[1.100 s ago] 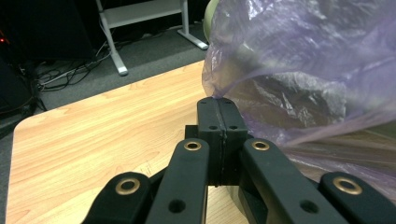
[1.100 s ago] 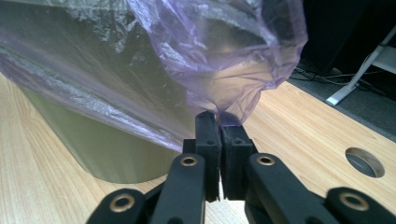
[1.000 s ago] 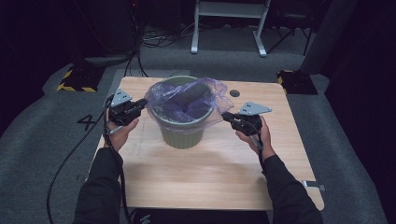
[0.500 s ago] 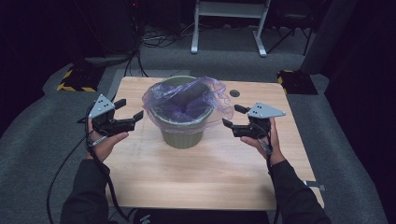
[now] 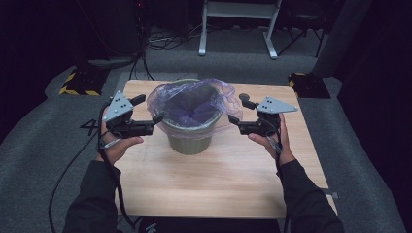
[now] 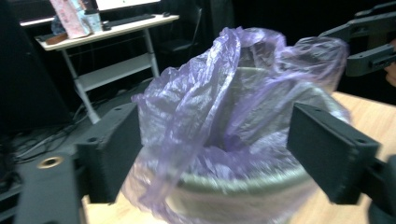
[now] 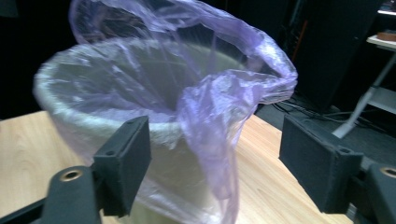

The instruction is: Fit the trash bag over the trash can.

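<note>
A green-grey bin point(image 5: 189, 138) stands on the wooden table point(image 5: 218, 184), lined with a thin purple bag point(image 5: 192, 99) whose loose top billows above the rim. My left gripper point(image 5: 149, 109) hovers just left of the bin, open. Its jaws have just been opening and then eased in a little; the bag point(image 6: 210, 107) lies beyond them, untouched. My right gripper point(image 5: 238, 110) hovers just right of the bin, open, jaws just opened, and a fold of the bag point(image 7: 210, 126) hangs ahead of them, unpressed. The right gripper point(image 6: 369, 42) shows behind the bag in the left gripper view.
A small black round object point(image 5: 244, 96) lies on the table behind the right gripper. A white desk frame point(image 5: 238, 29) and cables point(image 5: 160, 41) are on the floor beyond. Yellow-and-black striped blocks point(image 5: 75, 85) sit near the table's far corners.
Both grippers were shut at the bag's rim on either side of the bin. They have let go, opened, and drawn outward and upward away from it.
</note>
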Available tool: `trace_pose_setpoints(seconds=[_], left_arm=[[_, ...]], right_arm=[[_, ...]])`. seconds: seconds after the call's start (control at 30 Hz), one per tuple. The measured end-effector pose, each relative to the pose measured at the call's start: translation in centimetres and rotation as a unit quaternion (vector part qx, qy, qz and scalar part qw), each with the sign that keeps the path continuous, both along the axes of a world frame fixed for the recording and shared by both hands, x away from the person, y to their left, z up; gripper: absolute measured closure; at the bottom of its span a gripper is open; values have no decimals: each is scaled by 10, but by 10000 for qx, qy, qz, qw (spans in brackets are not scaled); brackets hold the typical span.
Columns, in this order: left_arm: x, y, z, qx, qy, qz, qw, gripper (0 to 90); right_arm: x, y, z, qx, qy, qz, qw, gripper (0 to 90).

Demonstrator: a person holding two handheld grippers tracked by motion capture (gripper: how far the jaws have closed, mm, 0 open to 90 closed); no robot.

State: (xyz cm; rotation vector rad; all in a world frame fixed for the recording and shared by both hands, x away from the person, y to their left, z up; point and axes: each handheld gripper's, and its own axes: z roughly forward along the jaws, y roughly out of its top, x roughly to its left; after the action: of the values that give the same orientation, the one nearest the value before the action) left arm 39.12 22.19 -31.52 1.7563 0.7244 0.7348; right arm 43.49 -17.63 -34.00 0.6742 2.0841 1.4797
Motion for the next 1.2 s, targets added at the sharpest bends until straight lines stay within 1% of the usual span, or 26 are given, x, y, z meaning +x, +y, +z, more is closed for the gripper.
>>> trace_pose_setpoints(seconds=[0.03, 0.07, 0.1, 0.13, 0.17, 0.2, 0.23, 0.27, 0.3, 0.33, 0.37, 0.4, 0.43, 0.47, 0.5, 0.57, 0.63, 0.67, 0.73, 0.8, 0.83, 0.93, 1.0, 1.07, 1.17, 1.2], left_arm=[[4, -2, 0, 13, 24, -13, 10000, 248], [8, -3, 1, 58, 52, 33, 10000, 303], [12, -4, 2, 115, 90, 175, 9997, 353], [17, -4, 2, 126, 142, 173, 9997, 393], [21, -4, 2, 95, 177, 175, 9996, 432], [25, -2, 3, 73, 177, 256, 9995, 474], [29, -1, 3, 81, 182, 306, 9993, 512], [32, 1, 3, 65, 202, 326, 9992, 551], [34, 3, 3, 16, 193, 371, 9991, 590], [37, 4, 3, 50, 160, 390, 9991, 641], [40, 6, 3, 46, 149, 356, 9992, 677], [43, 8, 3, -2, 197, 336, 9992, 701], [43, 8, 3, -2, 197, 336, 9992, 735], [51, 10, 2, 61, 245, 388, 9989, 761], [54, 12, 2, 43, 271, 370, 9989, 784], [61, 14, 2, 16, 332, 375, 9987, 832], [69, 17, 2, -102, 391, 382, 9985, 875], [73, 17, 2, -129, 433, 376, 9983, 883], [82, 16, 0, -74, 543, 413, 9976, 894], [92, 14, -5, -44, 704, 463, 9964, 895], [96, 14, -8, -27, 768, 519, 9957, 896], [108, 13, -18, -26, 975, 644, 9931, 896], [116, 13, -25, -90, 1114, 680, 9914, 896], [122, 14, -33, -162, 1242, 738, 9894, 896], [130, 14, -45, -145, 1454, 823, 9858, 896], [132, 14, -49, -179, 1513, 832, 9848, 896]], right_arm=[[3, 0, 0, -15, 7, -65, 10000, 319], [6, 0, 0, 26, 70, -93, 9999, 366], [9, -1, 1, 88, 138, -124, 9998, 409], [13, -2, 1, 89, 143, -212, 9996, 460], [15, -2, 1, 105, 194, -254, 9994, 512], [18, -3, 1, 120, 239, -241, 9994, 554], [21, -2, 1, 73, 255, -242, 9994, 594], [23, -2, 2, 36, 256, -287, 9993, 641], [25, -2, 2, 52, 253, -281, 9993, 685], [27, -2, 3, 57, 260, -258, 9993, 716], [30, -2, 3, 20, 245, -295, 9993, 747], [32, -1, 4, 27, 236, -318, 9992, 778], [34, -1, 4, 43, 245, -306, 9992, 804], [36, 0, 4, 24, 240, -284, 9993, 828], [37, 2, 4, -24, 202, -311, 9993, 847], [40, 4, 4, -31, 142, -361, 9992, 867], [44, 6, 3, -43, 154, -431, 9989, 879], [47, 7, 2, -62, 161, -474, 9987, 881], [53, 9, 1, -86, 168, -586, 9981, 886], [61, 10, -1, -93, 206, -693, 9973, 889], [64, 11, -2, -93, 209, -758, 9969, 891], [76, 11, -7, -94, 333, -913, 9952, 892], [83, 13, -11, -82, 426, -965, 9944, 894], [89, 14, -16, -186, 443, -1051, 9933, 896], [98, 15, -22, -192, 541, -1138, 9918, 896], [100, 15, -24, -171, 576, -1162, 9914, 896]])
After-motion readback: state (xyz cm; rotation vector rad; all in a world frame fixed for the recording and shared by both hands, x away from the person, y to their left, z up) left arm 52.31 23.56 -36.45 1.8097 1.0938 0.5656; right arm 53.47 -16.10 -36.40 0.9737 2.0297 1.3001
